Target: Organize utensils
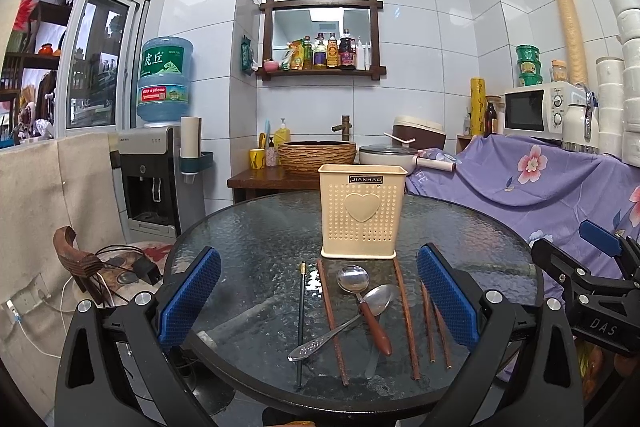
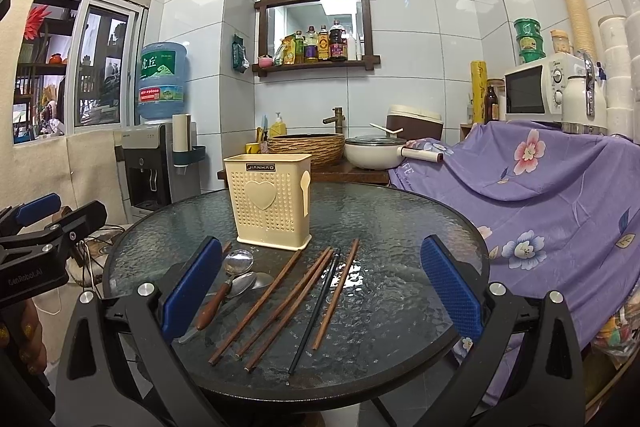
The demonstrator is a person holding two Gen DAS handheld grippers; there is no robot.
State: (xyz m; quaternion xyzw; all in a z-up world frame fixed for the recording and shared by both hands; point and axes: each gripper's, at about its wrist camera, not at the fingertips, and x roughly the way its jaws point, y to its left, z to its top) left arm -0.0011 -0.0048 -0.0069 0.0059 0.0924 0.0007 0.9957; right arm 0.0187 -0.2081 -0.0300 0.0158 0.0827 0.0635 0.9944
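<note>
Hovering over the near edge of the round glass tabletop (image 1: pixel 248 227), the left tool (image 1: pixel 318 301) stands wide, its blue pads (image 1: pixel 188 301) parted with nothing between them. The right tool (image 2: pixel 320 293) is likewise wide and empty, held just beside the left one at the same edge.

Ahead of both tools stands the cream holder (image 1: pixel 363 213), upright on the tabletop, a heart on its front; in the right view it sits ahead and to the left.

Between the left tool's pads and short of the holder lie the utensils, flat on the glass. A black chopstick (image 1: pixel 301 323) lies nearest the left pad. Next to it is a brown chopstick (image 1: pixel 332 323). A spoon with a wooden handle (image 1: pixel 366 301) crosses over a steel spoon (image 1: pixel 344 323), the two touching. A knife (image 1: pixel 374 359) shows partly under them. Three more brown chopsticks (image 1: pixel 406 319) lie toward the right pad.

In the right view the chopsticks fan out between that tool's pads, and the spoons lie close against its left pad.
</note>
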